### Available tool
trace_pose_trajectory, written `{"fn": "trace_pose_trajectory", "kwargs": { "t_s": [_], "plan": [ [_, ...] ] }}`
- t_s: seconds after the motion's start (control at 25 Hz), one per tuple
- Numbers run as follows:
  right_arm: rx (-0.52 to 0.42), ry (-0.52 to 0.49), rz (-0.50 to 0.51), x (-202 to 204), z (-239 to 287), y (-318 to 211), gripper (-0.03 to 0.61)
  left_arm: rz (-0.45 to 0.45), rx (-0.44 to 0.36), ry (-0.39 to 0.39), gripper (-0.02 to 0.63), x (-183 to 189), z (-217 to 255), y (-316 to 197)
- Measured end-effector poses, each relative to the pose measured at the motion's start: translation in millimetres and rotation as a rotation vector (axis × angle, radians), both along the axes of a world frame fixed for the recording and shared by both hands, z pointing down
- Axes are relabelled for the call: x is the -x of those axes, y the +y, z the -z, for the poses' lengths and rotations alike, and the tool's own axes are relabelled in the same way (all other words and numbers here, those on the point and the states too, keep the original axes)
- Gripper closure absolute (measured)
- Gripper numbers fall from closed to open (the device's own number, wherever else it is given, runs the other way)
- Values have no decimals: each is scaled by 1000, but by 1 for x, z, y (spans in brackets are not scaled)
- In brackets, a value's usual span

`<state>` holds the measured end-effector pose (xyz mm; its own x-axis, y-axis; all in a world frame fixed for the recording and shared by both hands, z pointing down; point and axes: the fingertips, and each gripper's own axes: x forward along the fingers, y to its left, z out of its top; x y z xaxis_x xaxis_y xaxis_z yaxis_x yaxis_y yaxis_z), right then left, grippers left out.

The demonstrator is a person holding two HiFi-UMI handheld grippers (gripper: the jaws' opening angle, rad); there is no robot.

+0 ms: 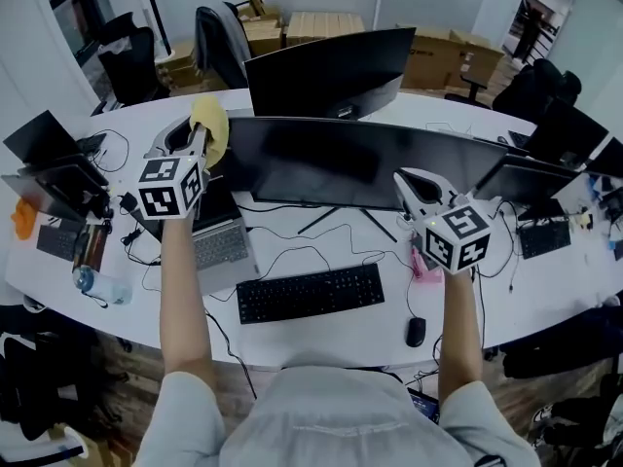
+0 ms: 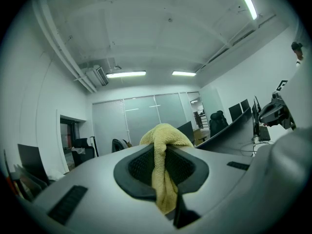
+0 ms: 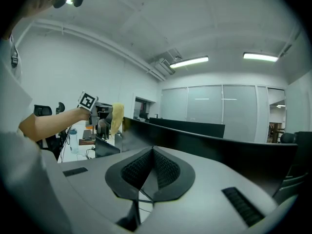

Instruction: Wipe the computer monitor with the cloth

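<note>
While nipping the soft, likely light cloth (image 2: 163, 143) mid-fold with left gripper (image 2: 165, 168), floppy ends; right gripper (image 3: 152, 169) closed, empty.

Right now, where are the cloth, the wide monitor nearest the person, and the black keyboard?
cloth (image 1: 211, 125): head view, on its bunched yellow top.
monitor (image 1: 360, 163): head view, middle of its dark screen.
keyboard (image 1: 310, 293): head view, centre of its keys.
</note>
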<state>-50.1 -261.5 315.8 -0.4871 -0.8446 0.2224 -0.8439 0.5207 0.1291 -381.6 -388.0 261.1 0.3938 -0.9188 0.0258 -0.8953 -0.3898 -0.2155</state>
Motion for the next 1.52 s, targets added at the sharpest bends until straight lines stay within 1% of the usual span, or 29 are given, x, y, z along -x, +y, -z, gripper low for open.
{"fn": "trace_pose_trajectory", "kwargs": {
  "t_s": [0.16,0.28,0.4,0.56,0.72,0.88,1.08,1.32,1.52],
  "plan": [
    [10,-10,-17,-6,-3,1,551,-32,43,-49,558,-7,-12,-13],
    [20,-9,-17,-9,-3,0,551,-54,60,-75,558,-15,-17,-18],
    [53,-27,-19,-16,-4,0,551,-65,76,-104,558,-21,-19,-19],
    [51,-34,-22,-23,-2,0,551,-79,90,-146,558,-33,-18,-20],
    [54,-40,-27,-27,-7,-3,551,-93,92,-152,558,-47,-18,-19],
    [60,-14,-26,-28,-18,-5,551,-97,99,-149,558,-59,-19,-18],
    [40,14,-20,-38,-18,-3,551,-136,113,-166,558,-87,-18,-12],
    [5,3,-51,-72,-4,-1,551,-165,112,-170,558,-131,-17,-7],
    [-20,14,-82,-112,9,6,551,-184,118,-170,558,-168,-16,-1]
  ]
}}
